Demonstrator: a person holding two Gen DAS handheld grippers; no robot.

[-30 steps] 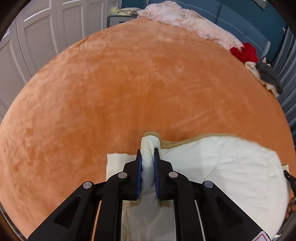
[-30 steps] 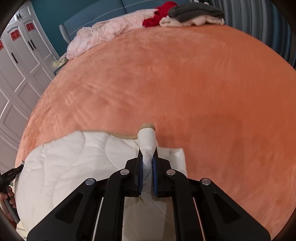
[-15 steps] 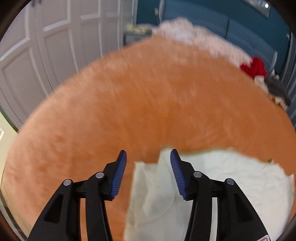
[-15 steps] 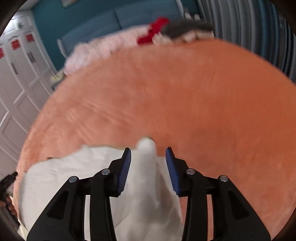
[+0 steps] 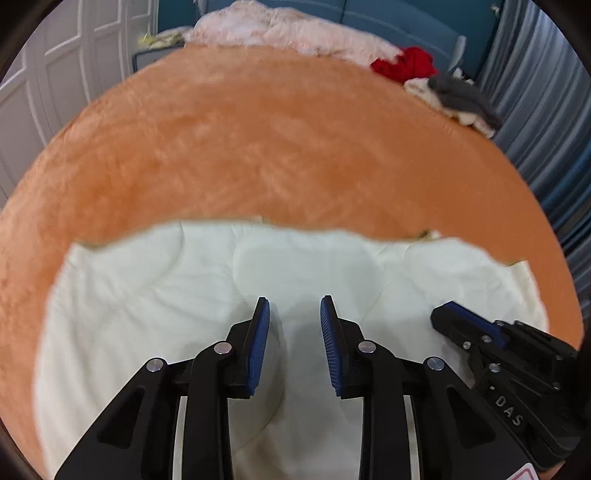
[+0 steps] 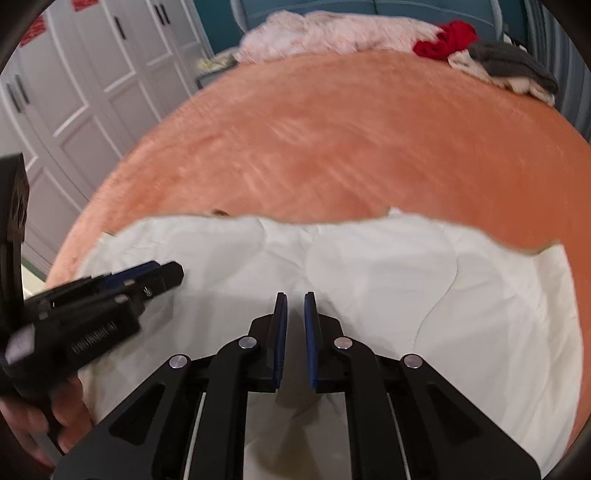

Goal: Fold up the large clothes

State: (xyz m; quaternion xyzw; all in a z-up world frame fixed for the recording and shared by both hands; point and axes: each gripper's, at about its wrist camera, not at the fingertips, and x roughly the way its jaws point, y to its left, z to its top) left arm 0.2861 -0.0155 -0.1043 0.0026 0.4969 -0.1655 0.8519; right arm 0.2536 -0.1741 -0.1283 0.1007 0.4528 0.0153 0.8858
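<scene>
Jaws spread wide on the left gripper [image 5: 294, 314], nothing between the blue pads [image 5: 261, 332]; jaws on the right gripper [image 6: 295, 306] drawn nearly together with only a thin gap and no cloth pinched there. Both clamped on bunched corners of the cream quilted padded garment [image 5: 303, 273] a second ago, opened half a second ago, and now hovering just above the fabric, side by side. Released corners dropped flat, so a fold laid over: garment now a broad cream panel on the near part of the orange plush bed cover [image 5: 288, 147], far edge wavy, with a sliver of tan lining peeking out at the right end. Most likely one fold finished; judging from the width left, another fold across, or a smoothing pass along the uneven edge, seemingly due next. Padded cloth likely to spring back a little, hence a risk of the top layer creeping.

Far side of the bed: pale pink fluffy blanket [image 5: 295, 29], crumpled red garment [image 5: 406, 66], dark grey folded cloth [image 5: 461, 96] lying on a cream one. White panelled wardrobe doors [image 6: 92, 81] to the left.
</scene>
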